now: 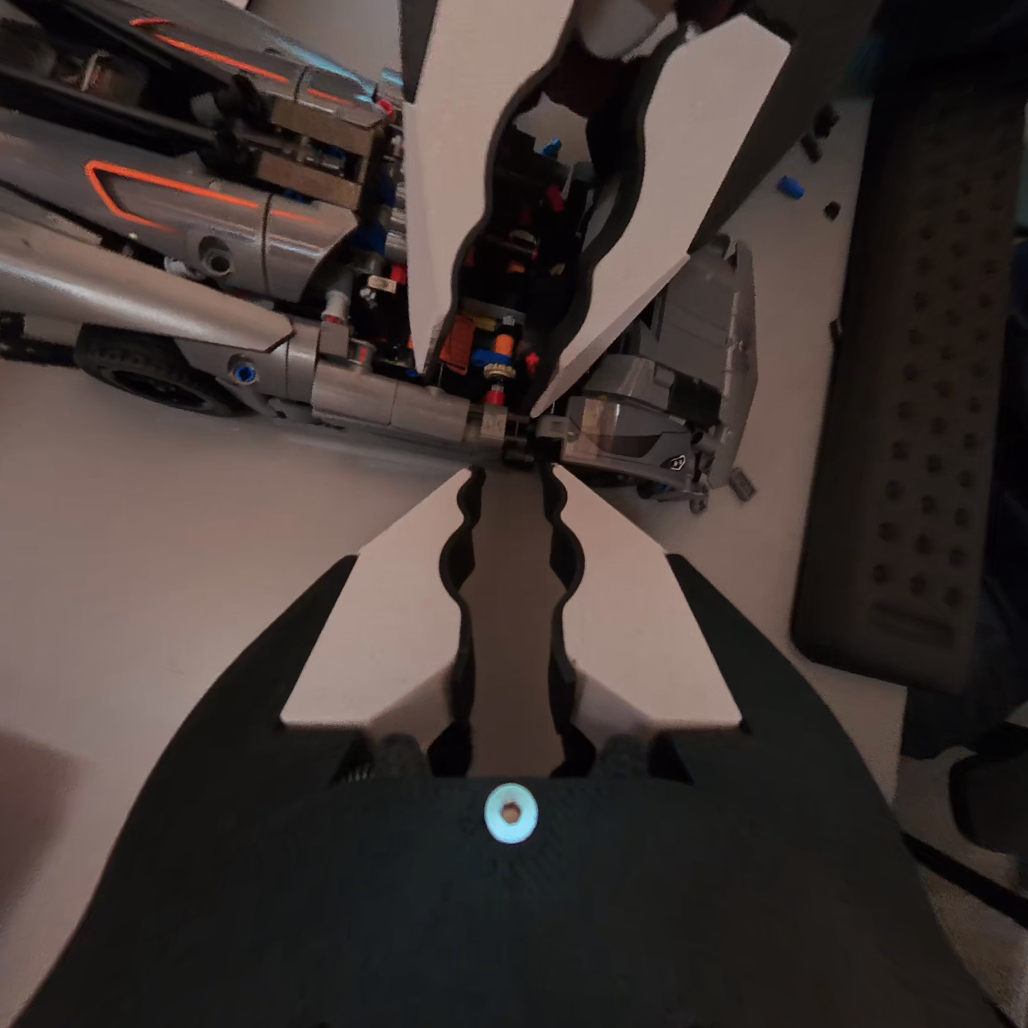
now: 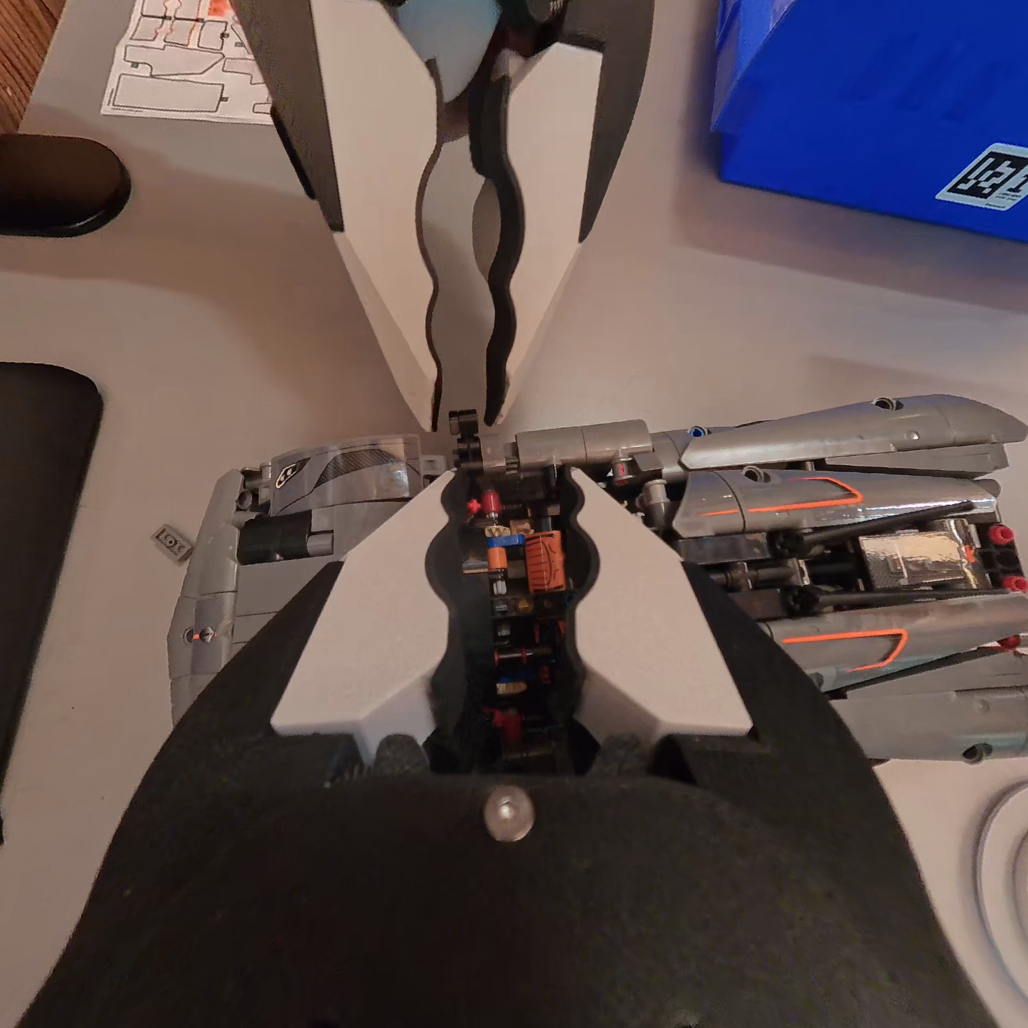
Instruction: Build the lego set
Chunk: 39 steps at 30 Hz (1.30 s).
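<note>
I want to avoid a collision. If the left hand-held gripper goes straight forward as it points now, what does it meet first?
Probably the small black piece on the near edge of the grey lego car. The left hand-held gripper is open with its tips about level with that piece, though the exact depth is unclear.

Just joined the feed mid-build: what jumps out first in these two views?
The long grey lego car with orange stripes lies across the white table. The two hand-held grippers meet tip to tip over its open middle: the left hand-held gripper at a small black piece on the car's edge, the right hand-held gripper opposite. A blue box sits behind.
</note>
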{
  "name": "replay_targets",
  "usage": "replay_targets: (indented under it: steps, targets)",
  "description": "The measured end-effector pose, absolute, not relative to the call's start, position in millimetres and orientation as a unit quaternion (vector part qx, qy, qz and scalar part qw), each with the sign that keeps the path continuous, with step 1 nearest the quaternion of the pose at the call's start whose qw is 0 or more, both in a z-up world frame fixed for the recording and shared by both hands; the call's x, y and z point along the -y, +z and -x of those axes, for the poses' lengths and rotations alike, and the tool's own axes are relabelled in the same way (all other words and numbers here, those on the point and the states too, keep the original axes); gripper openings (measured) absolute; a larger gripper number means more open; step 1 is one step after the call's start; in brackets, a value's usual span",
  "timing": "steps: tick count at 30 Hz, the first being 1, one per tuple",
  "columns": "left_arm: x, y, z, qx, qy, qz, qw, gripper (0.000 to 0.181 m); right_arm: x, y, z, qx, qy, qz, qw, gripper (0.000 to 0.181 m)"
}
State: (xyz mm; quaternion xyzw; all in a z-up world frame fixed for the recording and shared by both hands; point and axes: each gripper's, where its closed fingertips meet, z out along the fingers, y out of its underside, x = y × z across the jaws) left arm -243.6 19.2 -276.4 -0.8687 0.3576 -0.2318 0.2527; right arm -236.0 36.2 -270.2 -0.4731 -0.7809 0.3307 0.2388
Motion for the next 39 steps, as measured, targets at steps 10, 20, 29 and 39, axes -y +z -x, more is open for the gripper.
replay_targets:
  steps: [10,20,29,39]
  targets:
    - [-24,-282,239,-0.374,-0.199,0.865,0.270,0.012,-37,-270,237,0.778,0.335,0.476,0.238,0.031]
    - [-26,-285,241,-0.373,-0.179,0.867,0.279,0.009,-23,-271,236,0.781,0.362,0.458,0.219,0.000]
    - [-28,-285,241,-0.364,-0.189,0.864,0.291,0.008,-46,-263,238,0.779,0.326,0.471,0.256,0.035]
    - [-27,-285,240,-0.367,-0.187,0.865,0.288,0.008,-48,-270,242,0.786,0.307,0.475,0.248,0.040]
